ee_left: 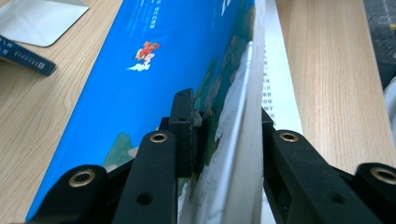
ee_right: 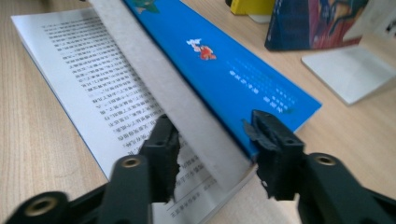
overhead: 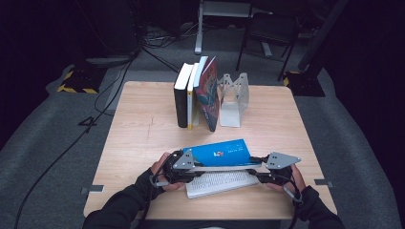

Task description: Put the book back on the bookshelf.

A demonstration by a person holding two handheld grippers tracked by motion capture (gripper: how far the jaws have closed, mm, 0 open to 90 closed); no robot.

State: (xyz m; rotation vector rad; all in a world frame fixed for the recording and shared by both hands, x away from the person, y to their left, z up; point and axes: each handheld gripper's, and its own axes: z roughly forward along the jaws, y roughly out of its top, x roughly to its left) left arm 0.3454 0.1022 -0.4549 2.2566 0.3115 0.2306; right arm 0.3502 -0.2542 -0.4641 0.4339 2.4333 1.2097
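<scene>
Near my edge of the table (overhead: 143, 119) lies the blue book (overhead: 222, 152), open, its printed page (ee_right: 88, 79) flat on the wood and the thick upper part raised on edge between my hands. My left gripper (ee_left: 226, 140) pinches that raised block at one end; my right gripper (ee_right: 212, 140) stands spread around the other end, one pad at the blue cover, the other off the paper (not a grip). To close the book well, I judge I should hold the left pinch firm, close the right on the block, then lower both ends evenly so no page folds under, well clear of the standing books (overhead: 198, 93) and bookend (overhead: 234, 100).
</scene>
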